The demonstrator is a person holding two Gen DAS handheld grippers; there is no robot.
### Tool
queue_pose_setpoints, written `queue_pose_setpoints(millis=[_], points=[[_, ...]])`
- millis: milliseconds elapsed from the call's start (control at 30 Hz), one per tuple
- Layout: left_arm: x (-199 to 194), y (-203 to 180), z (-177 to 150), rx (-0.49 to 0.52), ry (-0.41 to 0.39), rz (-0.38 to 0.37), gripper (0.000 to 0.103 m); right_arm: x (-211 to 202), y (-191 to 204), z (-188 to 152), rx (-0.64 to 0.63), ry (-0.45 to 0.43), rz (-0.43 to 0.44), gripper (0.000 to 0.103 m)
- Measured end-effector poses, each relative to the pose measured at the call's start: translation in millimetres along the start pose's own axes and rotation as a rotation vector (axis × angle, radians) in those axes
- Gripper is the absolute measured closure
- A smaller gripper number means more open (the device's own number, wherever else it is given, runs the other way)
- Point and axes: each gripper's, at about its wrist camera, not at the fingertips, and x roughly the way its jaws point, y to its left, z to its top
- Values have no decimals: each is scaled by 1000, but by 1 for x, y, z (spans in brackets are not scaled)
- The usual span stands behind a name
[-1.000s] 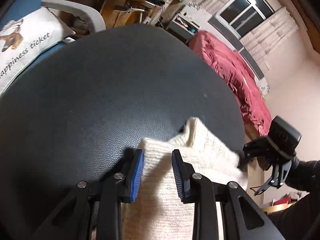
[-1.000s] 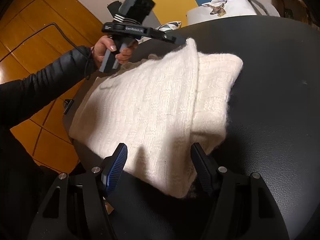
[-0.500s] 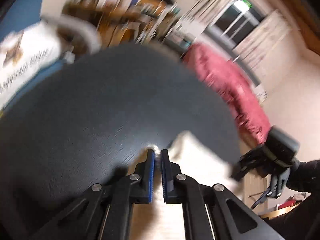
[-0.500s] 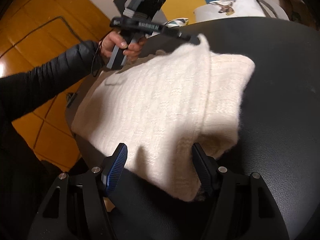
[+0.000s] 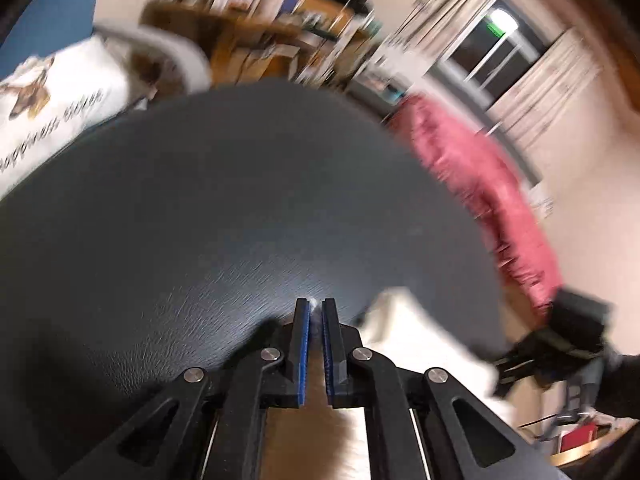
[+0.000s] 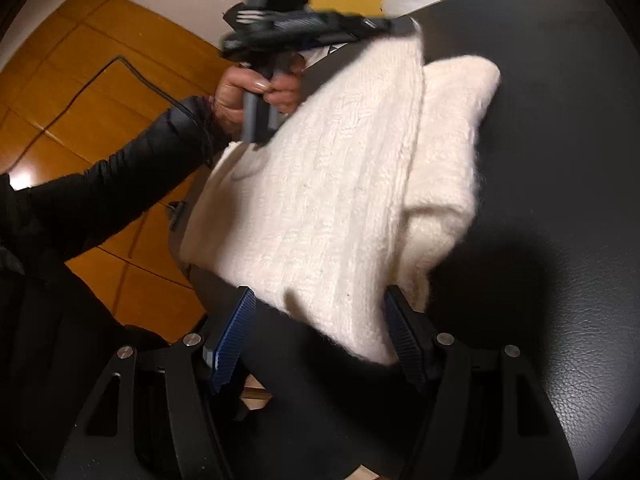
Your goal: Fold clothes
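A cream knit sweater lies partly folded on the round black table. My left gripper is shut on the sweater's far edge. In the right wrist view a hand holds the left gripper up, and the pinched edge rises to it. The sweater shows blurred to the right of the shut fingers. My right gripper is open at the sweater's near edge, with the knit lying over the gap between its fingers. It also shows, blurred, at the right.
Bare black tabletop stretches ahead of the left gripper. Beyond it are a red bedcover, a printed white cushion and a cluttered desk. A wooden floor with a cable lies left of the table.
My left gripper went from open to shut on the sweater's edge and has lifted it up and over. The right gripper has stayed open at the near edge.
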Motion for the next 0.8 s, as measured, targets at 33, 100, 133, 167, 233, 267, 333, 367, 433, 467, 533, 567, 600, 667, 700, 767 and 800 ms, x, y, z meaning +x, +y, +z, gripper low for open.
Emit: queue_pose_setpoints(millis=[33, 100, 133, 167, 233, 267, 333, 367, 433, 467, 533, 567, 600, 667, 700, 767, 800], points=[[-4, 3, 1, -26, -20, 3, 94, 0, 1, 0, -14, 3, -4, 34], [-20, 4, 3, -48, -85, 67, 90, -3, 1, -1, -3, 2, -12, 34], [-30, 4, 2, -57, -111, 68, 87, -6, 2, -2, 4, -3, -24, 34], [-44, 3, 0, -70, -142, 73, 84, -9, 5, -3, 11, -8, -40, 34], [-71, -3, -8, -84, -209, 79, 84, -16, 16, -3, -19, -20, -69, 34], [-83, -8, -14, -80, -241, 71, 83, -19, 22, -3, -38, -26, -83, 34], [-95, -22, -38, -66, -250, 59, 82, -26, 35, -3, -76, -38, -111, 34], [-99, -30, -51, -58, -250, 53, 83, -29, 41, -2, -95, -44, -125, 34], [-102, -45, -74, -41, -241, 44, 83, -34, 52, 1, -139, -67, -129, 34], [-98, -54, -85, -32, -227, 40, 83, -30, 56, 6, -162, -71, -122, 34], [-88, -71, -112, -1, -186, 53, 83, -13, 62, 16, -201, -53, -128, 32], [-82, -77, -127, -2, -175, 52, 83, -4, 62, 18, -207, -34, -136, 31], [-75, -82, -141, -8, -168, 48, 83, 3, 60, 19, -206, -15, -144, 30], [-74, -86, -160, -28, -192, 41, 83, 19, 43, 14, -158, 68, -247, 30], [-76, -85, -168, -42, -218, 40, 83, 19, 37, 9, -140, 59, -253, 33], [-79, -77, -169, -107, -244, 3, 83, 10, 26, -1, -95, 0, -219, 35], [-82, -74, -168, -132, -254, -3, 85, 7, 23, -3, -71, -18, -222, 41]])
